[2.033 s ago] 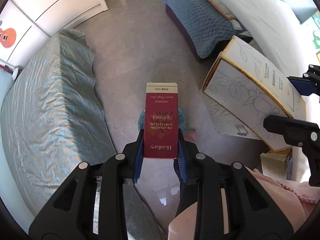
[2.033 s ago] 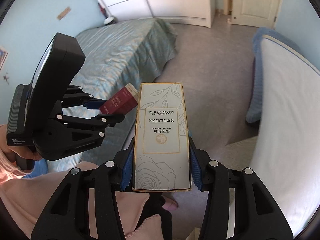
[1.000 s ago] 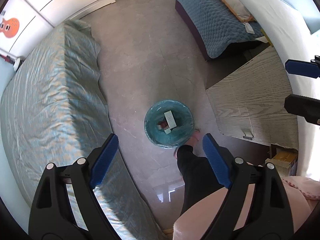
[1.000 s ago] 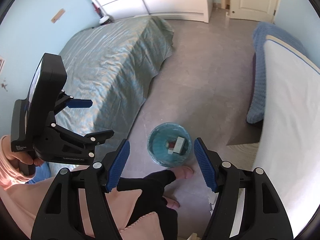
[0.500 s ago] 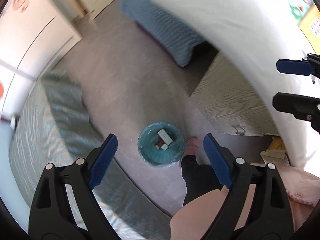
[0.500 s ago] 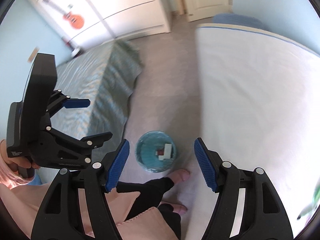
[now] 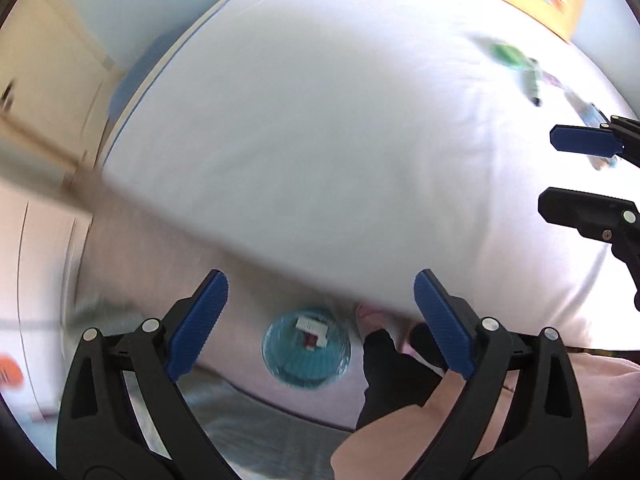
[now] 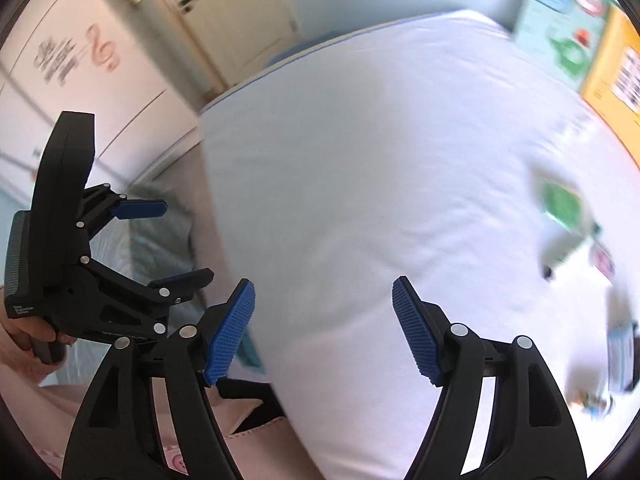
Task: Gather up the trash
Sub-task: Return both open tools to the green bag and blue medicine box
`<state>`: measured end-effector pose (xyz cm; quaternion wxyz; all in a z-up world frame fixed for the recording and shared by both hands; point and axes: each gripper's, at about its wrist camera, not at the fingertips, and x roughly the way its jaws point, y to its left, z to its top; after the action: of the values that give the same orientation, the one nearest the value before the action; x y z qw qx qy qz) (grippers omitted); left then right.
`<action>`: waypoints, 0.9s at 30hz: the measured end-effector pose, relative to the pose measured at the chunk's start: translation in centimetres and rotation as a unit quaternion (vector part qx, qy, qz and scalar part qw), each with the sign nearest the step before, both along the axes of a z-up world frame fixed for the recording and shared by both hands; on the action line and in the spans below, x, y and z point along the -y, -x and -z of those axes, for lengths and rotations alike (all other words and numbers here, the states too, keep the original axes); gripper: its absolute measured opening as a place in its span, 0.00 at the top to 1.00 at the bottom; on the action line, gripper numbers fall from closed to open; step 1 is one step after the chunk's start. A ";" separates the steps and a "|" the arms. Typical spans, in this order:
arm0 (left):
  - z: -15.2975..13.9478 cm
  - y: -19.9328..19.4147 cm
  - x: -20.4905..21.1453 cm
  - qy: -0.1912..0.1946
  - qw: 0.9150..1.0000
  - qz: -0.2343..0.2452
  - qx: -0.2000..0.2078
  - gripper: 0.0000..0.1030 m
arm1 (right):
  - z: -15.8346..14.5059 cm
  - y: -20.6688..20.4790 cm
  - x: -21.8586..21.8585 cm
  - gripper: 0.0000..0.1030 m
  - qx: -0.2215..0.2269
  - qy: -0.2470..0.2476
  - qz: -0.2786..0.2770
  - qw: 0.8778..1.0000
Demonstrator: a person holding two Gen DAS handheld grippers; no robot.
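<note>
Two boxes already lie in the teal bin (image 7: pixel 306 354) on the floor, one white, one w/ red showing. More trash is left: a green item (image 8: pixel 562 204) and other small bits (image 8: pixel 622 356) sit on the white bed (image 8: pixel 380 184), near its far right side, all blurred. Left gripper (image 7: pixel 320 320) and right gripper (image 8: pixel 324 328) both stand spread wide w/ nothing between the pads, jaws having just been opening. Judged approx. partway done. Writing on the yellow poster (image 8: pixel 616 68) and on the boxes is too smeared to read.
</note>
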<state>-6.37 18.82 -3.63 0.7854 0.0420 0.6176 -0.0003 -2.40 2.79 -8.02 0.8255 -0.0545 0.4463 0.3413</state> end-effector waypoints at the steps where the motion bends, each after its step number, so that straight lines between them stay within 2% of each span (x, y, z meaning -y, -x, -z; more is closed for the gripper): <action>1: -0.1 -0.7 0.9 -0.002 1.000 0.014 0.001 0.11 | 0.1 -0.1 1.4 0.30 -0.001 -0.002 0.015 1.000; 10: -0.9 -5.7 10.6 0.021 0.991 0.129 0.006 0.11 | 0.6 -0.8 12.4 0.30 0.003 -0.004 0.134 0.991; 17: -1.3 -10.1 16.6 -0.007 0.979 0.201 0.021 0.11 | 1.3 -2.7 20.5 0.30 0.004 0.001 0.199 0.980; 27: 0.5 -16.8 20.9 -0.039 0.966 0.257 0.004 0.10 | 3.3 -5.9 24.8 0.30 -0.034 -0.003 0.236 0.971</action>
<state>10.46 -2.09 -4.12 0.7594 0.2295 0.5822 -0.1781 3.50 -22.05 -11.34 0.8673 0.0659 0.4733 0.1396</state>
